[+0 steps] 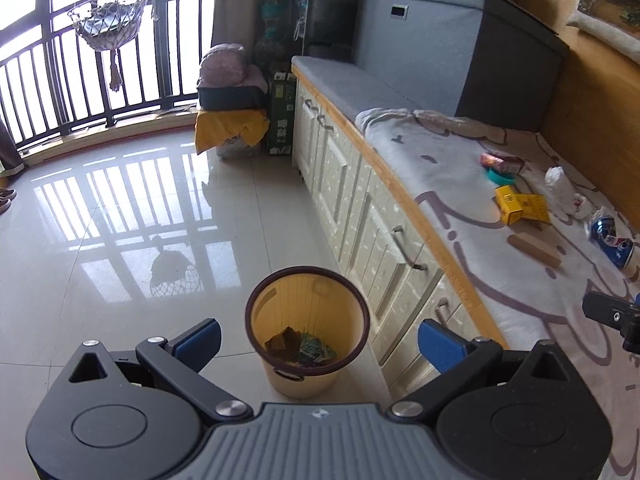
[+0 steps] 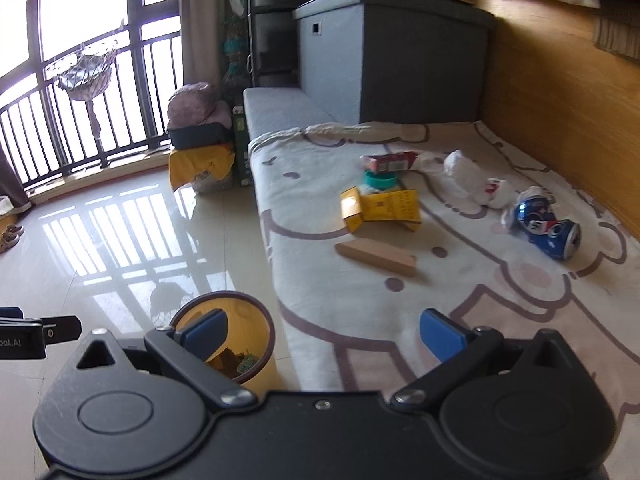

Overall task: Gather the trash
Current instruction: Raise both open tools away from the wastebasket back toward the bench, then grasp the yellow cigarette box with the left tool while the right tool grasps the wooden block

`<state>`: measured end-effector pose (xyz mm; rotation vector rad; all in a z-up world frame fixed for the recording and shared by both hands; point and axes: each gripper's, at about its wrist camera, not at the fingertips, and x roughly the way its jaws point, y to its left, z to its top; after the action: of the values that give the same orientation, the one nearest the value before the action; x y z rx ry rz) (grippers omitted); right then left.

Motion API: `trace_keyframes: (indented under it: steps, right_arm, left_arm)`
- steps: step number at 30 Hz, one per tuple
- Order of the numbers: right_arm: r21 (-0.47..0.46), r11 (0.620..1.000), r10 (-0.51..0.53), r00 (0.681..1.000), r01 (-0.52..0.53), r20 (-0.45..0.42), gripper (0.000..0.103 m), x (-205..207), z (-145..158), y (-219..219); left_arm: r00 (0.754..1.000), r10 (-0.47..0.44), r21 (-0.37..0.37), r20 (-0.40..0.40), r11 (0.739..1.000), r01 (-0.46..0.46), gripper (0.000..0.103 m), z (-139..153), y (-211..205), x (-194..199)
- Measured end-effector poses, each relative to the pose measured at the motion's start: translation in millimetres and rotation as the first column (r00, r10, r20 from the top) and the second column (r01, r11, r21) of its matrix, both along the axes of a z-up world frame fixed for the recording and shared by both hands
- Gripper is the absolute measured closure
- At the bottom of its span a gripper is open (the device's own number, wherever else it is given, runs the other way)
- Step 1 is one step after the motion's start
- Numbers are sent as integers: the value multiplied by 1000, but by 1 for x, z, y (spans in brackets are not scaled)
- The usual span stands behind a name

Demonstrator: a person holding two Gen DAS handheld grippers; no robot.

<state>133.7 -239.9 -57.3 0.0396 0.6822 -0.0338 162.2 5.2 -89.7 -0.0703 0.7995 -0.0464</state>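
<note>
Both of my grippers are wide open and hold nothing: left gripper (image 1: 318, 342) above the yellow waste bin (image 1: 307, 280) on the floor, right gripper (image 2: 324, 334) over the blanket (image 2: 352, 300) edge. Remaining trash lies well ahead: yellow carton (image 2: 378, 208), crushed blue can (image 2: 548, 226), white plastic bag (image 2: 470, 174).

Risk: the wooden block (image 2: 376, 256) sits in my approach path; I could nudge it or grab it by mistake. The can may roll.

A hanging net basket (image 1: 110, 26) by the balcony railing (image 1: 48, 80); grey storage box (image 1: 432, 36).
</note>
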Motion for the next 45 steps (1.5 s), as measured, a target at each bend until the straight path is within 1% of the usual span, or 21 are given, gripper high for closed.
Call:
trace_keyframes:
  steps: [7, 13, 16, 19, 23, 28, 32, 36, 39, 42, 45]
  right_arm:
    - [13, 999, -44, 997, 43, 63, 0, -14, -5, -36]
    - [53, 992, -116, 987, 110, 112, 0, -16, -23, -59]
    - [85, 987, -144, 981, 134, 128, 0, -9, -32, -64]
    - [110, 983, -160, 977, 145, 144, 0, 4, -40, -65]
    - [90, 980, -190, 970, 177, 154, 0, 31, -51, -59]
    - [94, 970, -234, 961, 222, 146, 0, 68, -64, -47]
    - [127, 959, -267, 957, 253, 111, 0, 93, -74, -44]
    - [191, 935, -319, 945, 300, 74, 0, 111, -83, -47]
    - [220, 910, -372, 926, 352, 58, 0, 120, -89, -48]
    - [234, 894, -406, 912, 383, 57, 0, 126, -96, -43]
    - [205, 895, -417, 906, 397, 66, 0, 132, -102, -37]
  left_arm:
    - [998, -44, 2, 54, 999, 44, 0, 4, -41, 0]
    - [989, -110, -13, 99, 994, 112, 0, 8, -77, 13]
    - [982, -161, -20, 97, 986, 164, 0, 11, -97, 29]
    - [974, -199, -23, 113, 979, 202, 0, 16, -113, 46]
    - [961, -256, -32, 102, 965, 260, 0, 24, -131, 79]
    - [934, -353, -62, 47, 933, 355, 0, 34, -159, 139]
    - [913, -408, -89, 13, 909, 407, 0, 36, -181, 181]
    - [868, -496, -96, 30, 863, 497, 0, 31, -202, 217]
    - [832, -553, -135, 46, 821, 554, 0, 24, -213, 239]
    - [797, -604, -198, 12, 780, 594, 0, 11, -222, 258]
    - [772, -636, -194, -21, 760, 621, 0, -1, -229, 270]
